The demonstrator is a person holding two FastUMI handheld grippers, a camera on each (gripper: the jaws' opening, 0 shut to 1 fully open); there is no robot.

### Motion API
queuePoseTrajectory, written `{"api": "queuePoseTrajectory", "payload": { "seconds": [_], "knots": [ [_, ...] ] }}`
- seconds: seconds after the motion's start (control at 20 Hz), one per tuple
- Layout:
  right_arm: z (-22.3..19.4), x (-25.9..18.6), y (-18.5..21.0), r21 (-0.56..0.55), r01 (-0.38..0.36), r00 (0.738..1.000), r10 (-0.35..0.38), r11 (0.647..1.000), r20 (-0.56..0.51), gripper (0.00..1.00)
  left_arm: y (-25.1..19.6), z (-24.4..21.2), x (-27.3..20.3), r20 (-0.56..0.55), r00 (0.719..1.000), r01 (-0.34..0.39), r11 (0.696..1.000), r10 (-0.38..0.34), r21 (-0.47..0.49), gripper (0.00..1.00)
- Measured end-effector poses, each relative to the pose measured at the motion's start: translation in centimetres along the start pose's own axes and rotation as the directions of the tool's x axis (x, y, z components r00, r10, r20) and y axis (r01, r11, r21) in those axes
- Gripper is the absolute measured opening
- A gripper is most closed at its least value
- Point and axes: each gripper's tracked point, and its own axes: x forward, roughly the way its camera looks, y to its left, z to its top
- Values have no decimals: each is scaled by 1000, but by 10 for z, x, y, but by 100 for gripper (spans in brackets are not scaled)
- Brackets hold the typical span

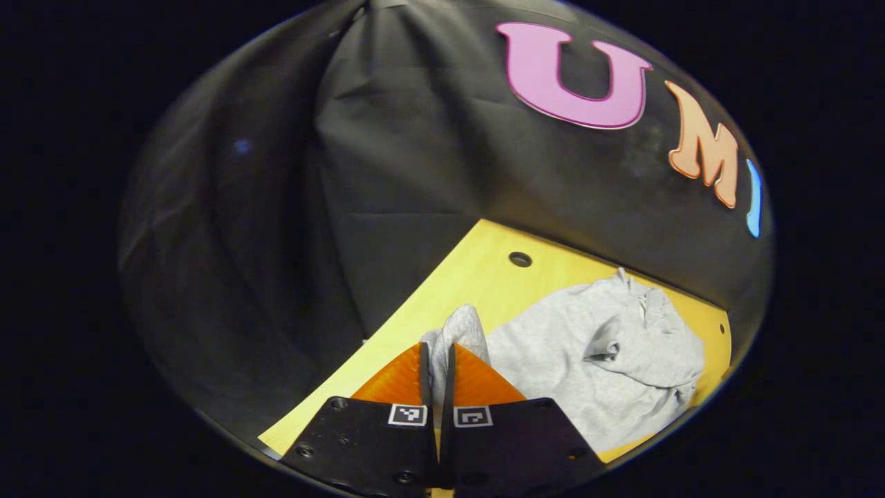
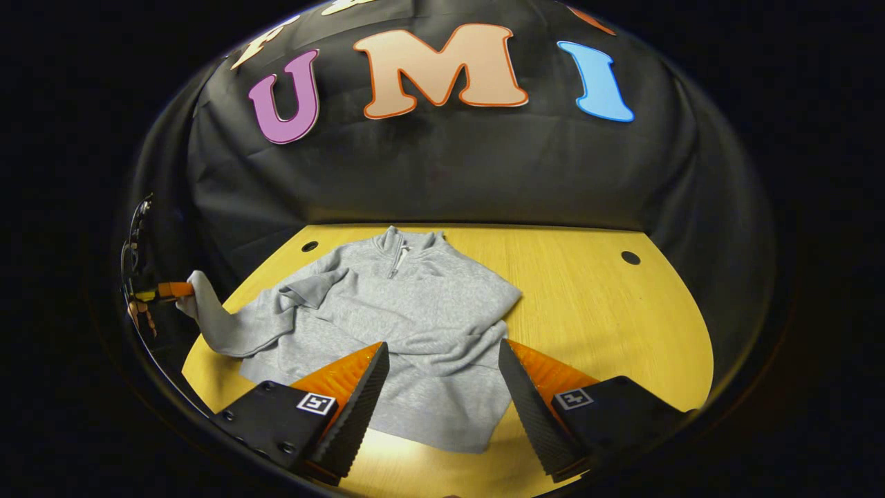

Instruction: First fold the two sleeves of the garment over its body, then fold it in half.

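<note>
Where it lies spread on the yellow wooden counter, the grey quarter-zip sweatshirt has its collar toward the black cloth wall and its hem toward the right gripper; one sleeve is already folded across the chest, while the other sleeve stretches off the counter's edge, lifted by its cuff; in the left gripper view that cuff stands pinched between the jaws of the left gripper, which are clenched on the fabric, and the rest of the sweatshirt lies bunched beyond them on the counter; in the right gripper view the left gripper appears far off at the counter's side, with the cuff in its tip; round holes mark the counter near its back corners, and nothing else rests on the boards near the garment; the person's hand behind the far gripper is too small and distorted to make out, and the sweatshirt's hem is partly cut off by the right gripper's own fingers; the right gripper hovers with jaws released wide, straddling the lower body of the sweatshirt; whether they touch the cloth I cannot tell.
</note>
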Motion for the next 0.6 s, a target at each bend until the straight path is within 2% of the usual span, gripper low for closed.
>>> {"api": "queuePoseTrajectory", "payload": {
  "seconds": [0.3, 0.6],
  "knots": [
    [-10, -26, -39, 40, 55, 998, -55, 998, 4, 99, -90, 49, 19, 70, 989, 122, 990, -127, 73, 0],
    [-25, -54, -83, 77, 114, 993, -115, 990, 5, 96, -182, 83, 15, 122, 960, 234, 960, -253, 152, 0]
  ]
}}
